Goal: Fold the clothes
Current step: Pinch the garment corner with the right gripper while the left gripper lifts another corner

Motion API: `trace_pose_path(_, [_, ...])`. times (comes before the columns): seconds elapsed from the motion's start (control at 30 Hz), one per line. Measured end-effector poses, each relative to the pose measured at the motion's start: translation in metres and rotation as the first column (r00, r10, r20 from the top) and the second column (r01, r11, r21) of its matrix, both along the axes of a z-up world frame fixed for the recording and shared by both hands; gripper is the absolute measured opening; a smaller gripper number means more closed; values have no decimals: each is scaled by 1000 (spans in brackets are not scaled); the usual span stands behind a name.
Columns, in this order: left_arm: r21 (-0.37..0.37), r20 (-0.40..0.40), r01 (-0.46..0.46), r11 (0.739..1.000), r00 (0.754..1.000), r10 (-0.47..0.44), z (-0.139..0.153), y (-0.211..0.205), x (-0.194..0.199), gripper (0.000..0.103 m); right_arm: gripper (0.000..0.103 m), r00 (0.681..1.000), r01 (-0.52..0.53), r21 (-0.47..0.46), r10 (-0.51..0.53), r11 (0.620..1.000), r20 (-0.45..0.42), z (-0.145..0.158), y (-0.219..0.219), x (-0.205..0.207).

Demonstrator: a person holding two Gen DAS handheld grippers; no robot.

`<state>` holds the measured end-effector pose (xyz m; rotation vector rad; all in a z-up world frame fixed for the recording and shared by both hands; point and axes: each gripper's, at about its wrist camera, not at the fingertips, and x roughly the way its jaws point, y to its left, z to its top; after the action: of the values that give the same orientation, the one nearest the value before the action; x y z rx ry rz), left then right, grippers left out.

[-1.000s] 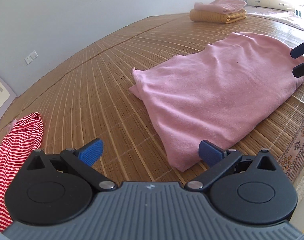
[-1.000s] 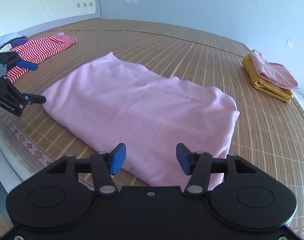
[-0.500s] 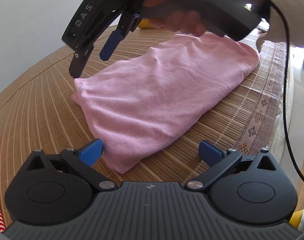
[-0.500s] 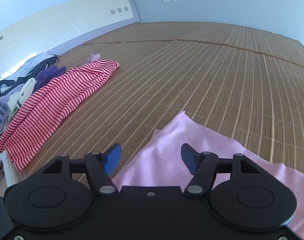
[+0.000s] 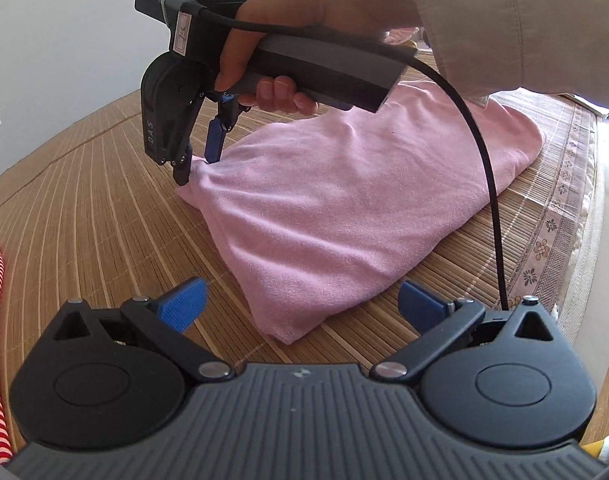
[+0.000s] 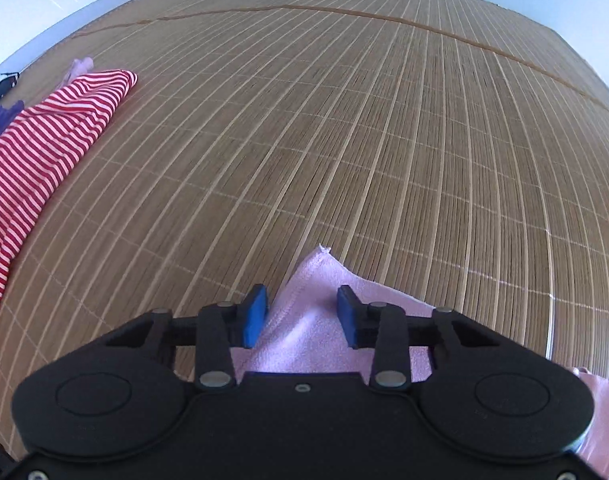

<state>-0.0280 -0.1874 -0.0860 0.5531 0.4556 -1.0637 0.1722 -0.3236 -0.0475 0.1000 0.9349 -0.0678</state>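
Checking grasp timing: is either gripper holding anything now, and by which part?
Nothing is held. The right gripper straddles the pink cloth's far corner, open; the left gripper is open near its near corner.

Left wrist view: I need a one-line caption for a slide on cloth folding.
Right gripper, open, straddles the far corner of the pink cloth while the open left gripper frames its near corner.

The right gripper (image 5: 198,164) straddles the far corner of the pink cloth (image 5: 344,216), while the left gripper (image 5: 300,304) gapes wide at its near corner.
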Motion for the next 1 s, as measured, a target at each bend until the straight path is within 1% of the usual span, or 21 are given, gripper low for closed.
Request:
trace_pose_path(0.03, [2, 3, 2, 1000, 1000, -2, 0, 1, 0, 103, 20, 1000, -8, -6, 8, 1000, 14, 0, 0, -3])
trace_pose_path(0.07, [5, 5, 2, 1000, 1000, -2, -1, 1, 1, 103, 12, 999, -17, -12, 17, 1000, 29, 0, 0, -6])
trace_pose_path(0.13, [2, 11, -7, 1000, 1000, 7, 0, 2, 2, 103, 8, 998, -30, -2, 30, 1000, 60, 7, -4, -15])
trace_pose_path(0.27, [-29, 23, -33, 999, 999, 33, 2, 4, 5, 103, 8, 991, -52, 53, 45, 997, 129, 32, -18, -37])
trace_pose_path(0.37, [-71, 28, -42, 997, 999, 44, 1, 4, 5, 103, 8, 982, -71, 93, 54, 993, 180, 51, -28, -55])
trace_pose_path(0.43, [-101, 23, -28, 995, 999, 31, -1, 3, 5, 103, 8, 976, -90, 108, 66, 990, 207, 64, -32, -65])
trace_pose_path(0.5, [-138, 43, -10, 990, 999, 16, -1, 0, 3, 103, 8, 972, -106, 108, 80, 988, 221, 74, -35, -71])
trace_pose_path(0.57, [-166, 47, 13, 986, 999, -5, 0, -1, 1, 103, 8, 970, -109, 107, 82, 988, 230, 79, -34, -71])
trace_pose_path(0.63, [-194, -3, 58, 979, 998, -60, 2, 0, 1, 103, 8, 969, -111, 111, 83, 988, 235, 82, -35, -72])
trace_pose_path(0.7, [-221, -61, 99, 970, 991, -115, 2, 1, 2, 103, 8, 968, -116, 126, 84, 985, 236, 82, -36, -72])
trace_pose_path(0.73, [-221, -78, 100, 970, 990, -119, 1, 2, 2, 103, 8, 968, -120, 136, 86, 983, 237, 82, -36, -71])
trace_pose_path(0.83, [-213, -103, 68, 975, 990, -91, -6, 2, 7, 103, 8, 964, -141, 135, 105, 981, 244, 84, -32, -72])
trace_pose_path(0.93, [-236, -99, -22, 972, 995, -2, -6, 9, 16, 103, 8, 959, -163, 131, 127, 978, 252, 87, -29, -75])
trace_pose_path(1.0, [-253, -144, -44, 967, 990, 7, -11, 6, 24, 103, 8, 956, -176, 138, 136, 975, 259, 91, -31, -79])
